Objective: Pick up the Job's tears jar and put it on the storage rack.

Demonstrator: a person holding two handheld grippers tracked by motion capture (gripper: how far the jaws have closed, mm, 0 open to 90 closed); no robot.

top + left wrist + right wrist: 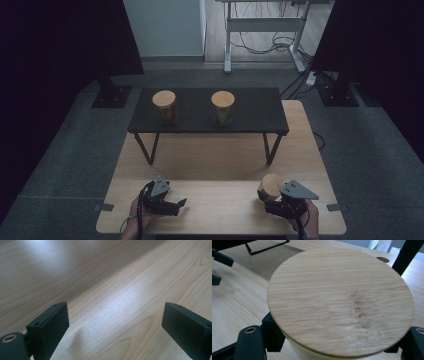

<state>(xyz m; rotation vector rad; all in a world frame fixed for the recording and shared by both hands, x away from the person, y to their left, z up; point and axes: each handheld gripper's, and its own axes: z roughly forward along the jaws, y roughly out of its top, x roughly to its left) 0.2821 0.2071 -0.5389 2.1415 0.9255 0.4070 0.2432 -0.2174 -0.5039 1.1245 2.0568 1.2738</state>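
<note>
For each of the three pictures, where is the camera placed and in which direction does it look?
High view: above the near table edge, looking forward and down; forearms, left tool, right tool.
Left gripper view: on the left tool, facing bare wooden table; jaws apart.
Right gripper view: on the right tool, over the jar it clamps.
Shared: that jar, black shelf.
</note>
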